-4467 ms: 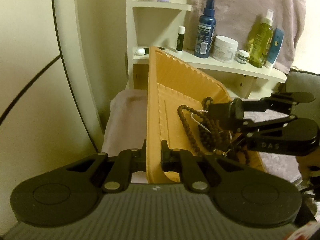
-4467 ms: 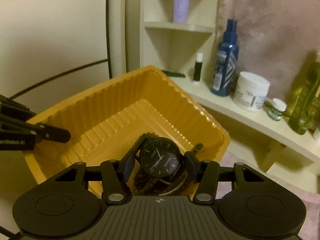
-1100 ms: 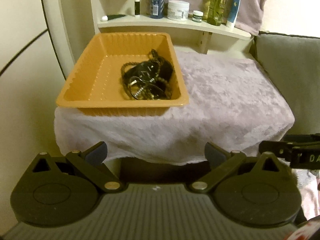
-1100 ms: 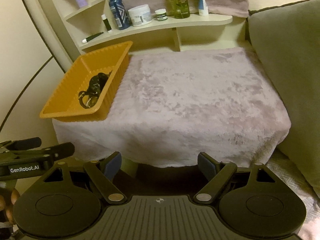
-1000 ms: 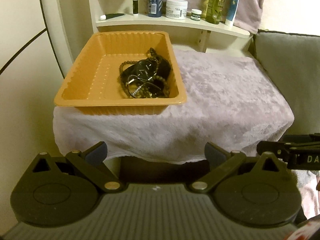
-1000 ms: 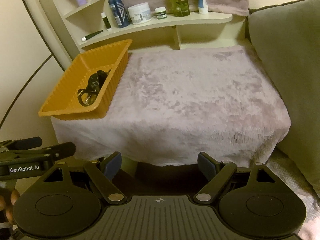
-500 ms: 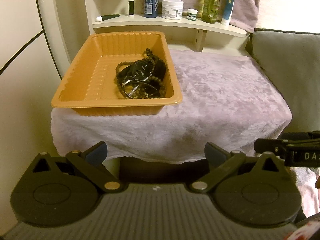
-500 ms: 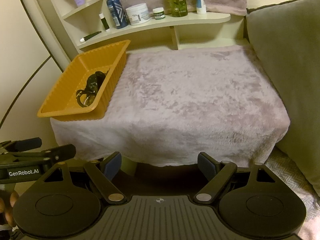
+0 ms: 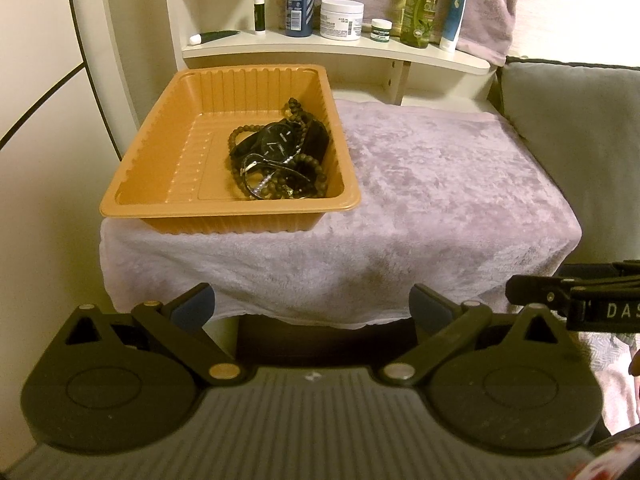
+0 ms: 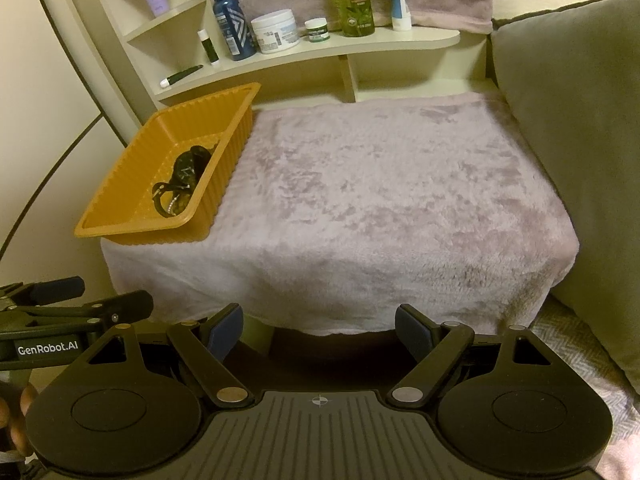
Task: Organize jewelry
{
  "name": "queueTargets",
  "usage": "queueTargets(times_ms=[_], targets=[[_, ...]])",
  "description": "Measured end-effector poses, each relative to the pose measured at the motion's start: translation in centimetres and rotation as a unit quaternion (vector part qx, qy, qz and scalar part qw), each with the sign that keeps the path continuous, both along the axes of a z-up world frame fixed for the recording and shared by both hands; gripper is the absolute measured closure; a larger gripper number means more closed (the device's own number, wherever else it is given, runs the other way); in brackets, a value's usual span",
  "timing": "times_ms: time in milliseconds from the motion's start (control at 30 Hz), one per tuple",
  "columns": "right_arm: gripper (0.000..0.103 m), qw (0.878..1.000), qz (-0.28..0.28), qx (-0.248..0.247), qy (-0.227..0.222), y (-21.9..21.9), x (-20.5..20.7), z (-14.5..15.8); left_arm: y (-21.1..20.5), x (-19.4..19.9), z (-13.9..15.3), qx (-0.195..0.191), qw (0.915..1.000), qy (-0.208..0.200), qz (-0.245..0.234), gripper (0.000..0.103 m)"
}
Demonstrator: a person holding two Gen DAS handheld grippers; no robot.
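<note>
Jewelry, a tangled heap of dark wooden bead strands [image 9: 280,168] and a black-faced wristwatch [image 9: 276,142], lies gathered in the ribbed orange plastic tray [image 9: 160,168], ahead and left of both tongs. Placement judged deliberate: one container, nothing loose on the mauve plush cloth [image 10: 380,208] (task apparently complete). Left gripper [image 9: 312,308] and right gripper [image 10: 319,330] stand spread wide, empty, short of the cloth's near edge.
</note>
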State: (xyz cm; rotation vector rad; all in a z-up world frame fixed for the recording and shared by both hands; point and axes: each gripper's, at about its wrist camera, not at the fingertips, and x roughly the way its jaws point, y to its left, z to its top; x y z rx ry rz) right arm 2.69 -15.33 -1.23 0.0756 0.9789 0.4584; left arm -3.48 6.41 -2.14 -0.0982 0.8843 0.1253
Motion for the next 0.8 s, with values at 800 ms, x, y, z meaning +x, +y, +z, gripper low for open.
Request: queueTargets(times_ms=[800], targets=[[0.020,1.000,0.001,0.002,-0.002,-0.10,0.13,0.16,-0.12,0.09,0.15,0.000,1.0000,-0.001,-0.001,0.000]])
